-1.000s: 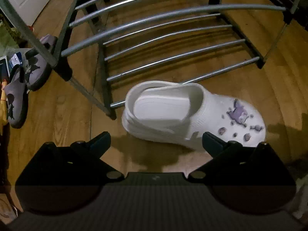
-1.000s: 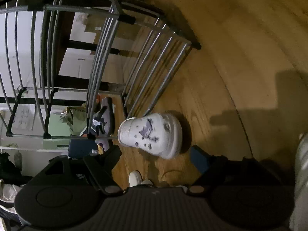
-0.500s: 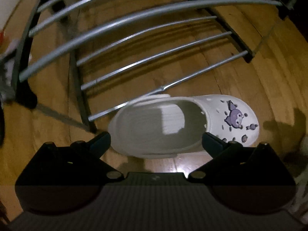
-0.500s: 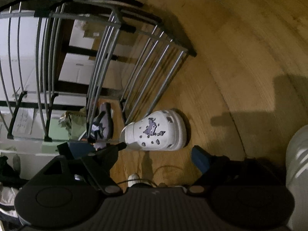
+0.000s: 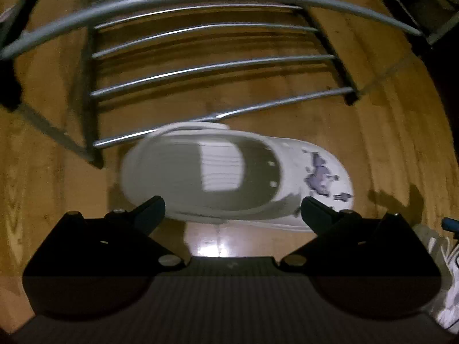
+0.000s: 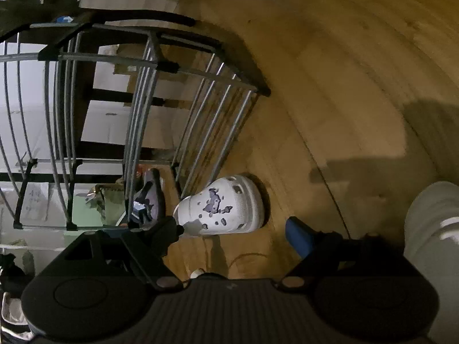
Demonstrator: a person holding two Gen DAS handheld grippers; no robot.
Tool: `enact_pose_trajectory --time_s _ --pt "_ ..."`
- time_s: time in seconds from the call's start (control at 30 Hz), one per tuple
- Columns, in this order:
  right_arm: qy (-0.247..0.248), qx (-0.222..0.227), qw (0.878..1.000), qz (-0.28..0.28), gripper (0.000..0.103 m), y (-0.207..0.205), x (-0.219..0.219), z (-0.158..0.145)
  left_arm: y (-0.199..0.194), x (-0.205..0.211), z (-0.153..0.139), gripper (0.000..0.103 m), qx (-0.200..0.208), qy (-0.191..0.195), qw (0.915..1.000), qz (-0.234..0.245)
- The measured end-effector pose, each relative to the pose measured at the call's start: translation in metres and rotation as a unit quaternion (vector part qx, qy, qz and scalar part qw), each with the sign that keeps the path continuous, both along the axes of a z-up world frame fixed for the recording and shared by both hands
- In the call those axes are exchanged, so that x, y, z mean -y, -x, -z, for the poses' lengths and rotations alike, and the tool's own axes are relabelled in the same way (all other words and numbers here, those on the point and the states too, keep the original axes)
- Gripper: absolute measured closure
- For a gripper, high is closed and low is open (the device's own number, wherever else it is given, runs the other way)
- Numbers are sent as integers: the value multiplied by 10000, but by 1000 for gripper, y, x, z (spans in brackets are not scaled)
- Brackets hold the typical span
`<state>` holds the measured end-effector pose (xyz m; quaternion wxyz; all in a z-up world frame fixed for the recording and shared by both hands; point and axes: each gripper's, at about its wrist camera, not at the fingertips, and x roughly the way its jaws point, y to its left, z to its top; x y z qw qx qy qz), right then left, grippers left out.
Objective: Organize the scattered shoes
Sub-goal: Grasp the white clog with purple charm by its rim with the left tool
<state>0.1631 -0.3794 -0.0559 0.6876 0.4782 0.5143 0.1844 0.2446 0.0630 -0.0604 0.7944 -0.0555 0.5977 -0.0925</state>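
Note:
A white clog with purple charms [image 5: 229,172] lies on the wood floor against the front bar of the metal shoe rack [image 5: 212,66], toe to the right, opening facing up. My left gripper [image 5: 232,209] is open and empty, directly above its near side, fingers apart on either side. In the right wrist view the same clog [image 6: 226,209] lies beside the rack [image 6: 137,109]. My right gripper [image 6: 235,235] is open and empty, above the floor near it. A grey-purple shoe [image 6: 149,197] lies beyond the rack's leg.
A white sneaker [image 5: 447,272] lies at the right edge of the left wrist view. A pale trouser leg [image 6: 433,243] stands at the right of the right wrist view. Boxes and clutter [image 6: 106,200] sit behind the rack.
My left gripper has moved closer over the white clog, which now looks larger and sits between the fingers. The right view has shifted slightly towards the clog.

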Motion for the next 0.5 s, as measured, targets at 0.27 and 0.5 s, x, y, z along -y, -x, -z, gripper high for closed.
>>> enact_pose_trajectory --time_s 0.27,0.5 --pt "194 -41 9993 320 18 7 18 2 -20 41 33 54 -245 408 9968 646" --pt "973 -12 9929 686 18 24 47 -4 -7 66 26 82 -188 1213 9898 730"
